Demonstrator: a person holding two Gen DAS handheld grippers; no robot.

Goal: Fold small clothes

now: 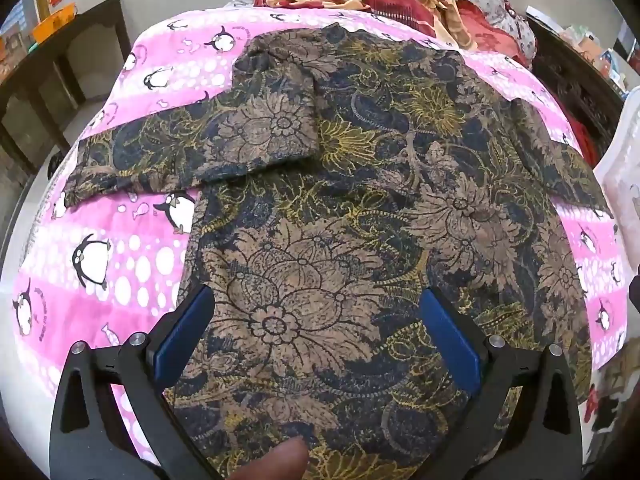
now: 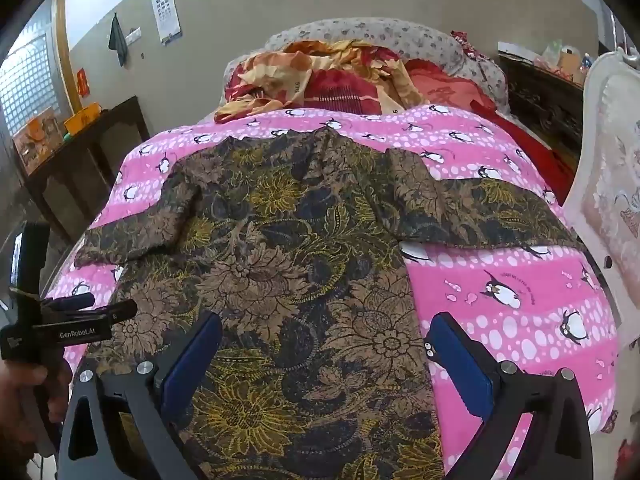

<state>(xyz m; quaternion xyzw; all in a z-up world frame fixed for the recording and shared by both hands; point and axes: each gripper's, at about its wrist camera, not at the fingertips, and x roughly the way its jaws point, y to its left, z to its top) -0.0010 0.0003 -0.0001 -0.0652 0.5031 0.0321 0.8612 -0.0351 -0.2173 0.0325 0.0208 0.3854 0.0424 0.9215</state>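
A dark floral shirt in navy, tan and yellow lies flat on a pink penguin-print bedsheet. Its left sleeve is folded in over the body; the right sleeve is spread out. My left gripper is open and empty, hovering over the shirt's lower left part. In the right wrist view the shirt lies on the sheet. My right gripper is open and empty over the shirt's lower right edge. The left gripper's body shows at the left edge there.
A heap of red and cream bedding and a grey patterned pillow lie at the head of the bed. A dark wooden cabinet stands left. A white padded chair stands right, next to dark furniture.
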